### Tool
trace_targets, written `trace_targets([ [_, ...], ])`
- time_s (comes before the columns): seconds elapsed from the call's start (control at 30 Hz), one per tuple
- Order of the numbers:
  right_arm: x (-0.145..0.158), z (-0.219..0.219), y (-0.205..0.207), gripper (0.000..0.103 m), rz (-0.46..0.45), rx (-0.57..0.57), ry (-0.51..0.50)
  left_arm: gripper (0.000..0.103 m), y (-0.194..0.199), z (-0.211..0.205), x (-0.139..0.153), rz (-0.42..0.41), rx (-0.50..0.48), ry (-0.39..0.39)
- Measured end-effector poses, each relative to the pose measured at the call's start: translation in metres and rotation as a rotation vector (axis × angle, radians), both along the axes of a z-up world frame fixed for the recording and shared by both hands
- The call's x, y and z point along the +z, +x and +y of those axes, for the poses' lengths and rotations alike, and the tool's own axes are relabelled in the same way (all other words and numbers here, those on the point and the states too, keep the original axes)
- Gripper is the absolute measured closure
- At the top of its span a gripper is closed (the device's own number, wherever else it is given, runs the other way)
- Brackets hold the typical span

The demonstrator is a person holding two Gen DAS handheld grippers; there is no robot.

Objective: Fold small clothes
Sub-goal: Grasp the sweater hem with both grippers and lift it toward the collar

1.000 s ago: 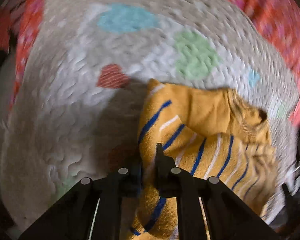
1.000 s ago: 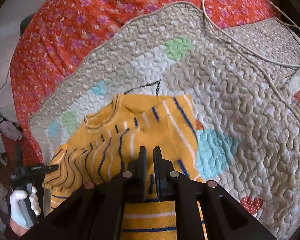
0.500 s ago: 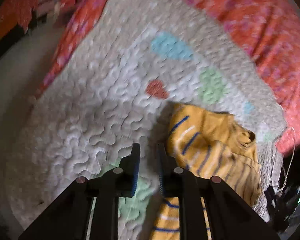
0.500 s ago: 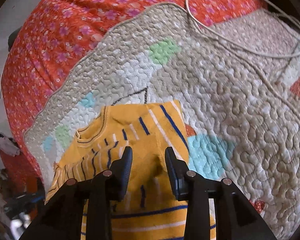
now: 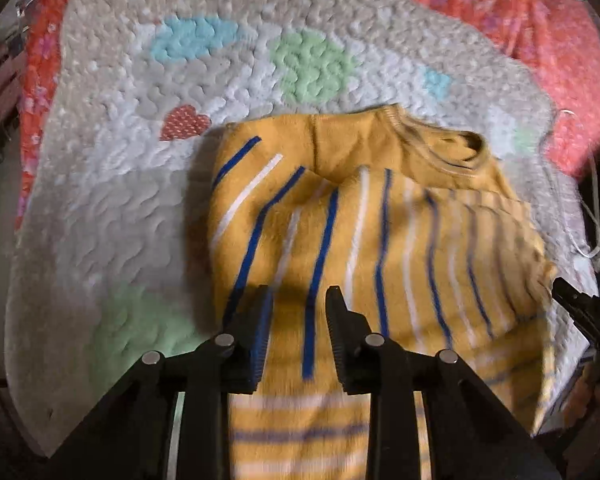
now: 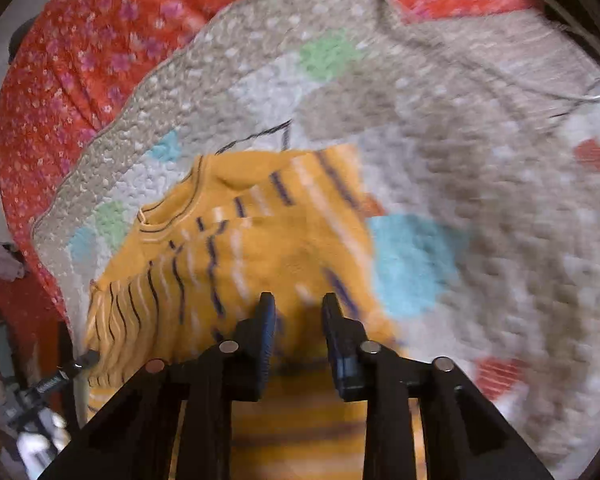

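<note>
A small mustard-yellow sweater (image 5: pixel 364 216) with blue and white stripes lies partly folded on a quilted mat (image 5: pixel 112 184). Its collar points to the far right in the left wrist view. My left gripper (image 5: pixel 298 300) is open and empty, with its fingers over the sweater's near part. The sweater also shows in the right wrist view (image 6: pixel 228 248), collar to the far left. My right gripper (image 6: pixel 298 306) is open and empty above the sweater's near right part. The other gripper shows at the right edge of the left wrist view (image 5: pixel 584 312).
The quilted mat (image 6: pixel 480 168) has pastel patches and red hearts and lies on a red floral bedspread (image 6: pixel 80 52). A white cable (image 6: pixel 592 92) runs over the mat's far right part. The bed's edge drops off at the left, with clutter (image 6: pixel 0 260) beyond it.
Both grippers held the sweater one second ago and have let go. Both now stand open over it. The left gripper swung back over the sweater.
</note>
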State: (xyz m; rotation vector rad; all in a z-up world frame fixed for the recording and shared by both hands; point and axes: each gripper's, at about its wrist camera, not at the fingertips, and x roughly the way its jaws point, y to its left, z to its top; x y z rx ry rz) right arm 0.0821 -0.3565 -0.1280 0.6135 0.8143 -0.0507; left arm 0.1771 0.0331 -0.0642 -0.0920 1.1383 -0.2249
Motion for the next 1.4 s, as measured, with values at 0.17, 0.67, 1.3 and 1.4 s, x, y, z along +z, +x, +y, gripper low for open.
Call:
trace_targets([
  [0.17, -0.005, -0.020, -0.083, 0.061, -0.005, 0.040, 0.036, 0.062, -0.077, 0.024, 0.008, 0.005, 0.022, -0.117],
  [0.67, -0.090, 0.017, -0.172, 0.040, 0.179, 0.089, 0.184, 0.055, -0.233, 0.010, -0.053, 0.203, 0.061, -0.269],
  [1.3, -0.154, 0.034, -0.174, 0.023, 0.370, 0.119, 0.368, 0.052, -0.268, 0.058, -0.064, 0.199, 0.162, -0.387],
  [1.4, -0.151, 0.037, -0.173, 0.023, 0.362, 0.121, 0.339, 0.052, -0.270, 0.050, -0.069, 0.230, 0.125, -0.362],
])
